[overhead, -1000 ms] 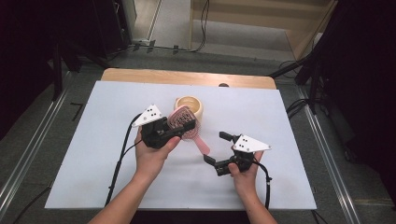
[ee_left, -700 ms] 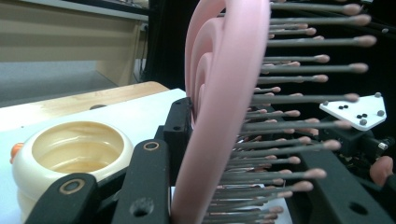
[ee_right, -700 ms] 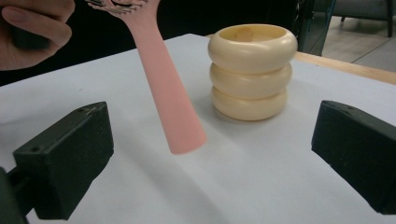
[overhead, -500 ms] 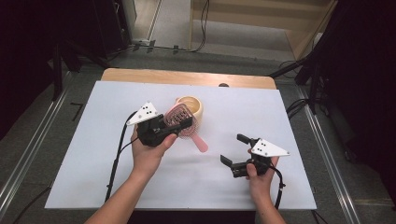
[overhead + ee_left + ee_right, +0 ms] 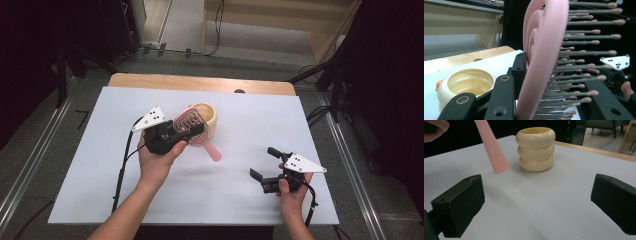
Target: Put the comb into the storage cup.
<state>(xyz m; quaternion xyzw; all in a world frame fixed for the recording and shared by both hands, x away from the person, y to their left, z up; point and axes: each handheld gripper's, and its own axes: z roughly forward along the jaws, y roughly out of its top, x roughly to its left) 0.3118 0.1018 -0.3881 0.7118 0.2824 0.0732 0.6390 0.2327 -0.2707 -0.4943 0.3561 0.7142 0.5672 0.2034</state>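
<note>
Meanwhile, left claw (image 5: 192, 131) clamped on pink hairbrush (image 5: 190, 121) beside cream ribbed cup (image 5: 206, 116); right claw (image 5: 264, 162) spread, clear above bench (image 5: 240, 125).

Glossy cream cup (image 5: 535, 149), matt pink hairbrush (image 5: 541, 50)

No legible text or labels

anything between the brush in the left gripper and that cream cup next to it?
Nothing visible. The left gripper is shut on the head of the pink hairbrush, held just beside the cream cup, whose mouth is open. The right gripper sits open and apart, near the white table's front edge.
</note>
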